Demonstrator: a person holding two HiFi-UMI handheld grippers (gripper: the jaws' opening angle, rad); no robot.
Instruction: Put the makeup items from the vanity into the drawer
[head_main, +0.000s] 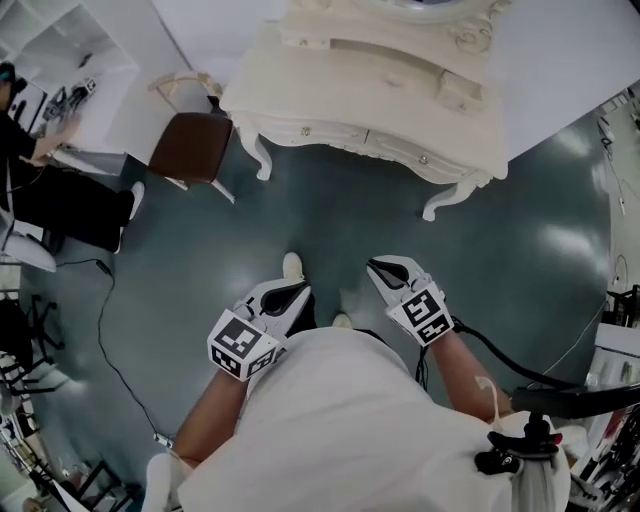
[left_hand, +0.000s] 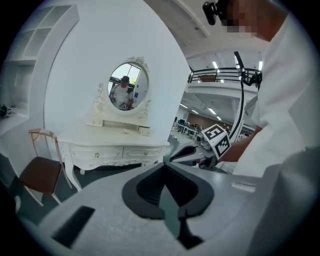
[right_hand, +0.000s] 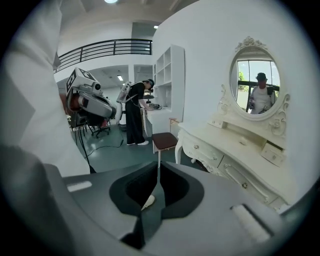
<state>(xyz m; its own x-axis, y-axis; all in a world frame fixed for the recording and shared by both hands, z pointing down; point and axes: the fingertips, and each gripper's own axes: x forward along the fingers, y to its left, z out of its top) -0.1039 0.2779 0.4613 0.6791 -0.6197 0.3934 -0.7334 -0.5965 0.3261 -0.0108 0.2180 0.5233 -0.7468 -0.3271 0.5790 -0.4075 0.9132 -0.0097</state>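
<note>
Vanity (head_main: 340, 95): cream, carved, w/ curvy legs.

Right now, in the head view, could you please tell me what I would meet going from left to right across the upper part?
Person in black → brown chair → white vanity.

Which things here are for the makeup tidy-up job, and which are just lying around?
For the job: vanity, its drawers, left gripper, right gripper, both shut and empty.
Just around: chair, floor cable, wall shelves, person in black.
</note>
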